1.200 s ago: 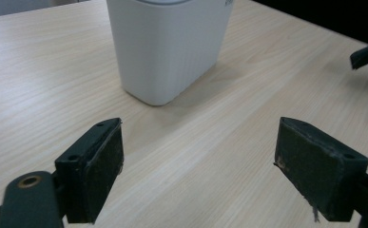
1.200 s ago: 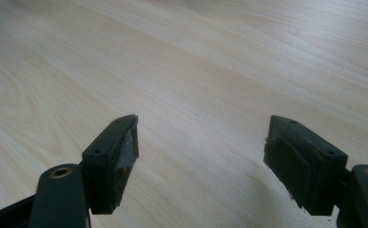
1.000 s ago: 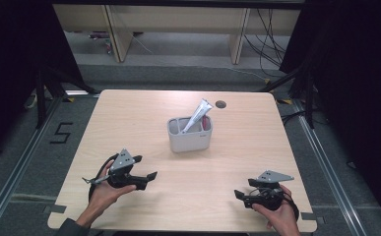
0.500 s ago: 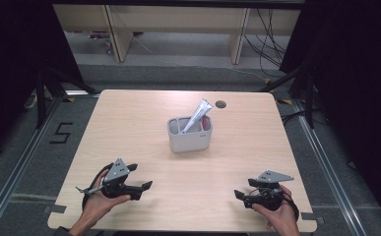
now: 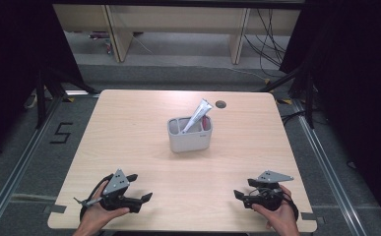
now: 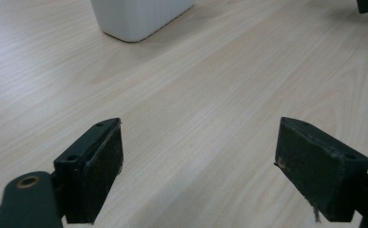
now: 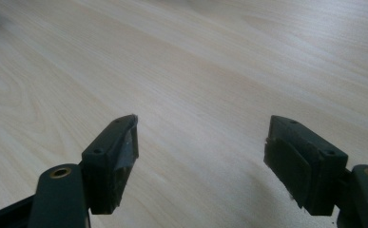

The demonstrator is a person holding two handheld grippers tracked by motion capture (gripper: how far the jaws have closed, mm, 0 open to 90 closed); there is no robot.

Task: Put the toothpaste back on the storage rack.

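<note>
We are holding both tongs wide apart and empty, left tongs point(image 5: 140, 189) at lower left, right tongs point(image 5: 244, 189) at lower right. The cup point(image 5: 190, 133) is sitting mid-frame on the tabletop point(image 5: 129, 128), its leaning tube point(image 5: 196, 116) likely tipping it if nudged.

The table point(image 5: 139, 123) has a light wood-grain top with rounded corners and a round cable hole point(image 5: 221, 104) near its far edge. A grey divided container point(image 5: 189, 137) stands directly on it, just behind centre.
</note>
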